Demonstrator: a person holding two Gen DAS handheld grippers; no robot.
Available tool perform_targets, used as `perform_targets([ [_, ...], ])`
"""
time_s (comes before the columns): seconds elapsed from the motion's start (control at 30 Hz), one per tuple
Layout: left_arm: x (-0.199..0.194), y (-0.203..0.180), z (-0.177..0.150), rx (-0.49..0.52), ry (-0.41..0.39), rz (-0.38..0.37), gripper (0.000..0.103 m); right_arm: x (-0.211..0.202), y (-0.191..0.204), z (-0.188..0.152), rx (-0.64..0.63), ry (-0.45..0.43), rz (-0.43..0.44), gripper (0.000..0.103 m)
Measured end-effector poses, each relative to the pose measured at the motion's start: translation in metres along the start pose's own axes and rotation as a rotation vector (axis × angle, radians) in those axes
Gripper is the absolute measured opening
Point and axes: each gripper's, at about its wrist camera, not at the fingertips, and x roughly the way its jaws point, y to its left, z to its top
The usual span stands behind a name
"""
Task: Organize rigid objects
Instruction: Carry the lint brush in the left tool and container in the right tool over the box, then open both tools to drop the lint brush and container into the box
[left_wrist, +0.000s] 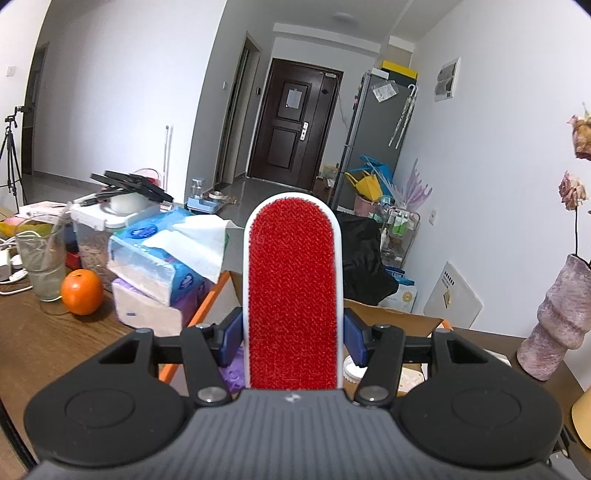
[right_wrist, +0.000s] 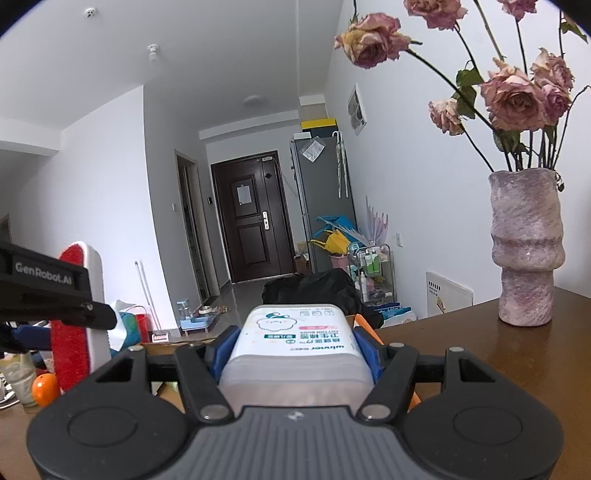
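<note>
My left gripper (left_wrist: 291, 338) is shut on a white lint brush (left_wrist: 291, 288) with a red fabric face, which stands up between the blue pads (left_wrist: 231, 338) and points away from the camera. The same lint brush (right_wrist: 75, 317) and the left gripper's black body show at the left edge of the right wrist view. My right gripper (right_wrist: 295, 350) is shut on a translucent cotton swab box (right_wrist: 295, 339) with a white printed label. Both grippers hang over an open cardboard box (left_wrist: 391, 317) with orange-taped edges, below and just ahead of them.
On the wooden table (left_wrist: 44, 343) at left stand an orange (left_wrist: 82, 291), a glass (left_wrist: 38, 254), tissue packs (left_wrist: 162, 266) and a lidded container. A purple vase (right_wrist: 526, 247) with dried roses stands at right. Beyond lie a black bag, a fridge and a dark door.
</note>
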Motion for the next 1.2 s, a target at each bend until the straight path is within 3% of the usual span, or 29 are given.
perform_targets([
  [0.5, 0.071, -0.008, 0.002, 0.026, 0.085, -0.005, 0.057, 0.052, -0.001, 0.001, -0.026, 0.059, -0.039, 0.065],
  [0.83, 0.093, -0.008, 0.003, 0.049, 0.181, 0.005, 0.058, 0.070, 0.001, 0.002, -0.042, 0.118, -0.027, 0.065],
  [0.93, 0.094, -0.005, 0.004, 0.023, 0.244, -0.024, 0.086, 0.068, 0.003, 0.007, -0.061, 0.145, -0.010, 0.065],
  [0.97, 0.091, -0.004, 0.007, 0.017, 0.241, -0.021, 0.089, 0.069, 0.003, 0.008, -0.067, 0.162, -0.002, 0.066],
  [1.03, 0.081, -0.003, 0.010, 0.027, 0.211, -0.009, 0.103, 0.070, 0.004, 0.010, -0.068, 0.199, 0.005, 0.082],
  [1.07, 0.077, -0.003, 0.011, 0.037, 0.202, 0.013, 0.103, 0.071, 0.003, 0.011, -0.067, 0.217, 0.009, 0.092],
  [1.2, 0.070, -0.001, 0.014, 0.075, 0.198, 0.014, 0.103, 0.068, 0.003, 0.013, -0.060, 0.247, 0.027, 0.099],
])
